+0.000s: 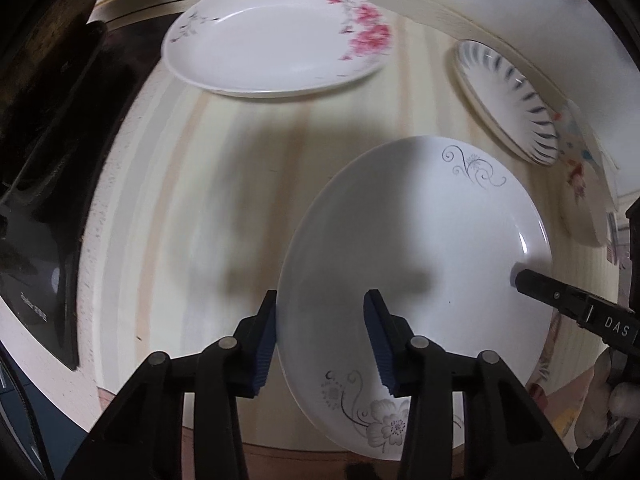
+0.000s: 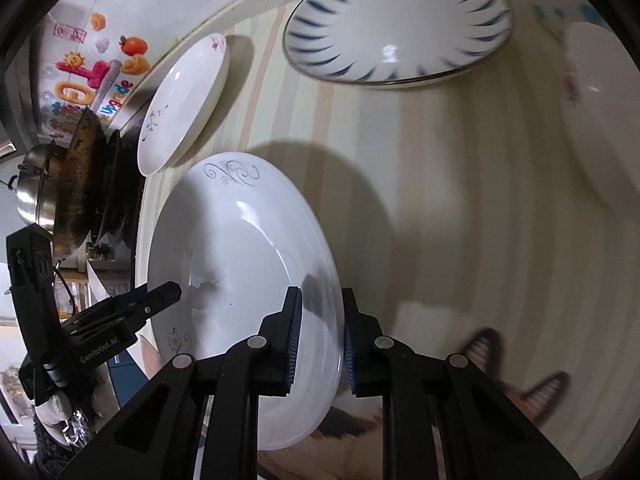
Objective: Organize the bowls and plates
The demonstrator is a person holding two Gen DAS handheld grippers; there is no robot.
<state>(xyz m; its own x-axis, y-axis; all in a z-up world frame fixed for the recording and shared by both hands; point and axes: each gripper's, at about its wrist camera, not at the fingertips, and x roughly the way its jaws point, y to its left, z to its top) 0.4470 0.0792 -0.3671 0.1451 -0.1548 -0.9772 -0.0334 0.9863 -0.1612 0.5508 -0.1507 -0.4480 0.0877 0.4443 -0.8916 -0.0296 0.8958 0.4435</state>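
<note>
The white plate with grey scrollwork (image 1: 416, 248) is taken at opposite rims by both grippers, and it seems raised slightly off the striped countertop (image 1: 192, 200), since its near edge overhangs the counter front. The right gripper (image 2: 318, 340) is pinched narrowly on the right rim, its pads standing on either side of the edge with almost no gap. The left gripper (image 1: 322, 344) straddles the left rim with its jaws only partly drawn in; one pad lies against the outer edge, while whether the inner pad presses the plate's face cannot be told for certain. For the step to go well, the left hold should be confirmed firm before any lift, and the plate should be kept level between the two hands so that it does not pivot on the tighter right grip (a glazed rim is judged slippery). Room is limited at the sides: the pink-flowered plate (image 1: 276, 36) lies toward the back left beside the black stove (image 1: 48, 184), the blue-streaked plate (image 2: 398, 24) lies toward the back right, and another pale dish (image 2: 600, 120) sits at the far right. The clearest lane is the bare counter between these plates, and stacking onto either would call for a rise above their rims first.
</note>
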